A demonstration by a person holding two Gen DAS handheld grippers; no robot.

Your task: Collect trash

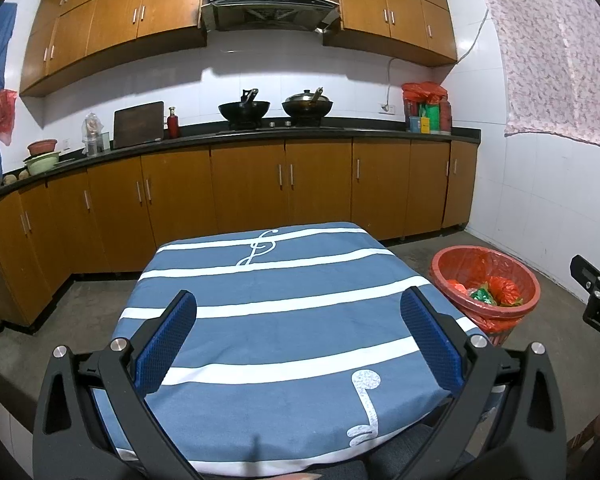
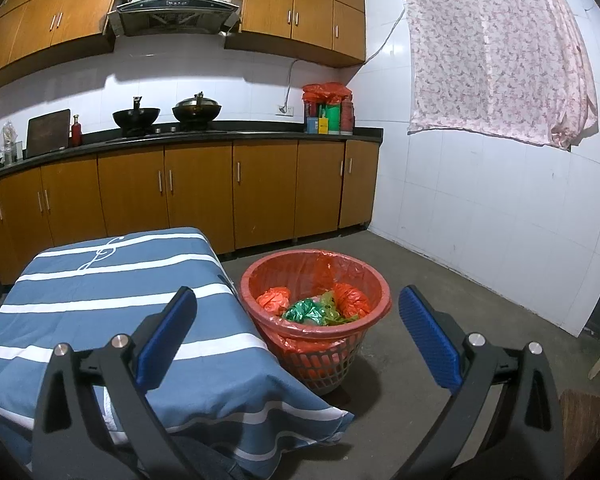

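Left wrist view: the left claw (image 1: 298, 310) is seen spread wide, released and holding nothing, its blue pads (image 1: 168, 340) poised above the tabletop (image 1: 284, 292), which is covered by a blue cloth with white stripes and music notes. At about 3 o'clock from the tabletop, the red basket (image 1: 452, 276) is seen on the floor just beside the cloth's edge; it is lined with a red bag, and crumpled red and green trash (image 1: 496, 292) is lying inside. A black part of the right claw (image 1: 598, 296) is glimpsed at the far right edge. In the right wrist view, the right claw (image 2: 298, 308) is likewise found released and empty, and the red basket (image 2: 256, 276) is framed between its fingers at 12 o'clock, with the trash (image 2: 312, 306) in it and the tabletop (image 2: 112, 280) at 9 o'clock.
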